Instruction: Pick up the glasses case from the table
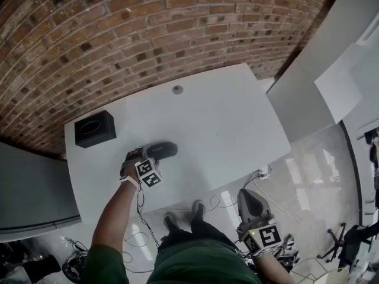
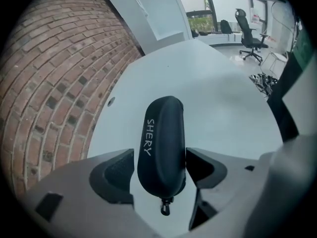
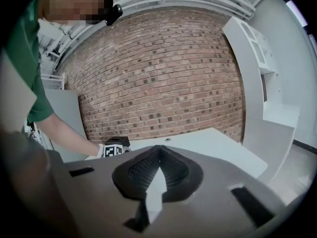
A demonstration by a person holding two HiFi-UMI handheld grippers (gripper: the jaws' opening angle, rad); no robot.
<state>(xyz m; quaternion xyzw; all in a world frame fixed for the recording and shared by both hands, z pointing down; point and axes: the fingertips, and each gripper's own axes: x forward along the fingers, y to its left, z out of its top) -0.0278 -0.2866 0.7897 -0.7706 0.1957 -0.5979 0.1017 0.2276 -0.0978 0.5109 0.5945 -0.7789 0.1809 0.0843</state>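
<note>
A black oval glasses case [image 1: 161, 151] with white lettering lies on the white table [image 1: 225, 117] near its front left. In the left gripper view the case [image 2: 161, 143] runs lengthwise between the jaws, its zipper pull nearest the camera. My left gripper [image 1: 145, 153] points steeply down over the case's near end and stands open [image 2: 159, 168]; a gap shows at the left pad, and the right pad sits close to the case's side. My right gripper [image 1: 249, 201] is held off the table's front right edge, over the floor, its fingertips together [image 3: 157, 150] with nothing between them.
A black box [image 1: 95, 129] stands at the table's left back corner. A small grey disc [image 1: 177, 89] sits near the brick wall. A power strip [image 1: 263, 171] and cables lie on the floor by the table's front edge. An office chair [image 2: 250, 33] stands far off.
</note>
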